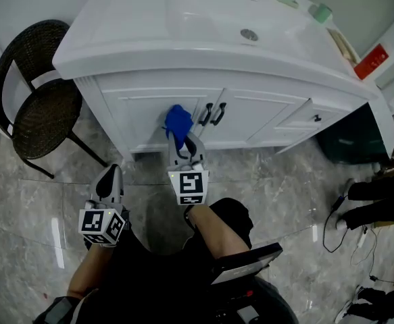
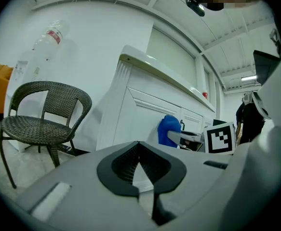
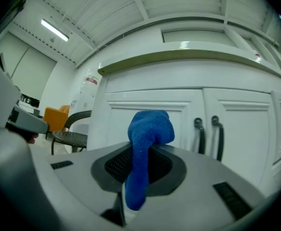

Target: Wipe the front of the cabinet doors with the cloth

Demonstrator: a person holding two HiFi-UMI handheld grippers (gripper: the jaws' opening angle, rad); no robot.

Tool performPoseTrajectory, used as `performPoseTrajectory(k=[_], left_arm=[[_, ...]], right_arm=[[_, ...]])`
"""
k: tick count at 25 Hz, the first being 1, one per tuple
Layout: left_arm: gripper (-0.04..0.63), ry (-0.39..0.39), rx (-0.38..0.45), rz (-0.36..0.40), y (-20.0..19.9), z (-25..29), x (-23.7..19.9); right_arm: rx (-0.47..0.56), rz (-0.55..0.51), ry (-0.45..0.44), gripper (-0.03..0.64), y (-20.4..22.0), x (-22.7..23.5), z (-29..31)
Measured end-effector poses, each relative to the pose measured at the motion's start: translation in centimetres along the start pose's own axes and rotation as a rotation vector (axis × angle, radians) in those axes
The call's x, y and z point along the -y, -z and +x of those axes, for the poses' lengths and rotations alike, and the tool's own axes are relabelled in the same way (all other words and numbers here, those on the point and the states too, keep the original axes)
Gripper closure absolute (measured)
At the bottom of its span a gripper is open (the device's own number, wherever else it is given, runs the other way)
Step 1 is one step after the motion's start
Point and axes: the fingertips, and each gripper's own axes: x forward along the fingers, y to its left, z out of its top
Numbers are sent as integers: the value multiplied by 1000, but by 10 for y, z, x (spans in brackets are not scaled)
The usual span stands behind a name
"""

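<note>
A white vanity cabinet has two doors (image 1: pixel 157 117) (image 3: pixel 150 117) with black handles (image 1: pixel 211 114) (image 3: pixel 208 137) at the middle. My right gripper (image 1: pixel 183 142) (image 3: pixel 142 170) is shut on a blue cloth (image 1: pixel 178 121) (image 3: pixel 146 148). The cloth is bunched above the jaws and sits close in front of the left door, just left of the handles. Whether it touches the door I cannot tell. My left gripper (image 1: pixel 108 178) (image 2: pixel 139 170) hangs lower left, away from the cabinet, shut with nothing in it. It sees the blue cloth (image 2: pixel 169 130) from the side.
A dark wicker chair (image 1: pixel 38 106) (image 2: pixel 46 114) stands left of the cabinet. A white sink top (image 1: pixel 217 25) overhangs the doors. Drawers (image 1: pixel 305 120) lie right of the doors. A dark bin (image 1: pixel 352 140) and cables (image 1: pixel 338 211) are on the marble floor at right.
</note>
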Motion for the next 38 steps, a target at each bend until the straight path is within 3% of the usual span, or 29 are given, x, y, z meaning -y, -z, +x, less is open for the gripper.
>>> performPoseTrajectory(k=[5,9,14,19,29,34,38], left_arm=[[592,-71,-4,-5,2,-16,-21],[592,-151,-7,5,2,-35,-41],[592,-241,-2,34,-7,-57,-60],[592,-238,-6,34,-8,-55,-61],[592,-35,-1,17,1,0,-5],[592,55,-21,15,7,16,18],[592,82,-17,8,11,21,27]], right_arm=[[34,-12,-224,568,-5,-84,20],[57,-15,-354,568,4,-138,43],[14,-37,-406,568,24,-165,67],[-27,-29,-324,568,37,-132,71],[-176,-35,-3,568,95,11,23],[-268,66,175,568,121,76,-16],[-307,157,271,568,141,106,-38]])
